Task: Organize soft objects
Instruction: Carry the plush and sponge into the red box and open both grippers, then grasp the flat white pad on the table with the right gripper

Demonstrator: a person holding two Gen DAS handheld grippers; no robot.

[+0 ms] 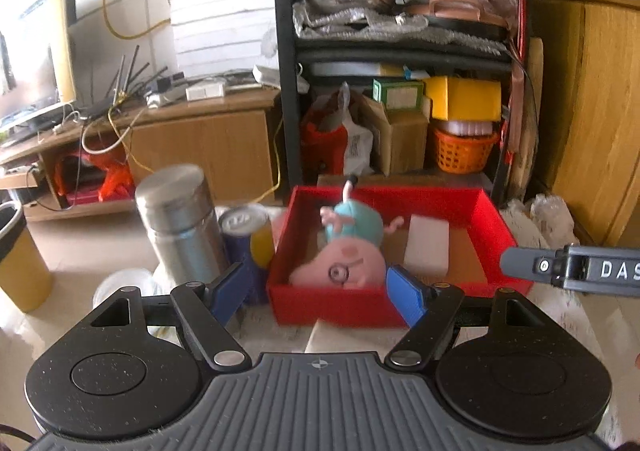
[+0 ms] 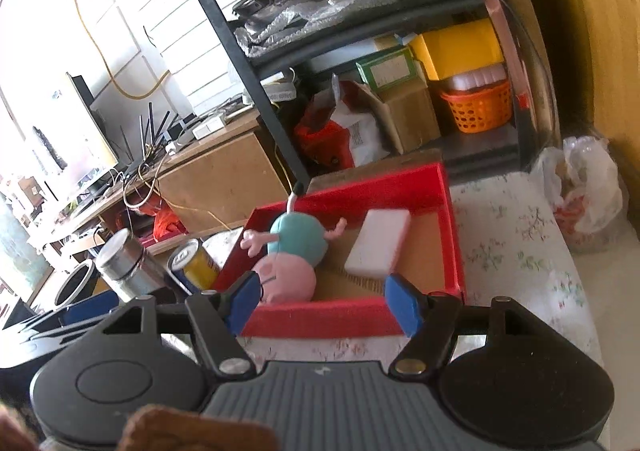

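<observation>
Nearest us, the left gripper (image 1: 316, 289) stood wide open with nothing between its blue pads, hovering just short of the near wall of the red box (image 1: 332, 307). Our right gripper (image 2: 326, 305) was likewise empty, its jaws parted about halfway and holding nothing, at the same near wall.

Inside the box lay the pig plush toy (image 1: 344, 247), head toward us at the near left, and a white sponge block (image 1: 427, 245) to its right, the two just beside each other. We judged the sorting largely done: both soft things we could see were already in the box. The steel flask (image 1: 180, 223) and the drink can (image 1: 248, 235), left of the box on the flowered counter (image 2: 516, 251), were hard goods and seemingly stayed out.

As for writing, only the letters "DAS" showed on the other gripper's finger at the right edge of the left view; the can's label was too blurred to read.
</observation>
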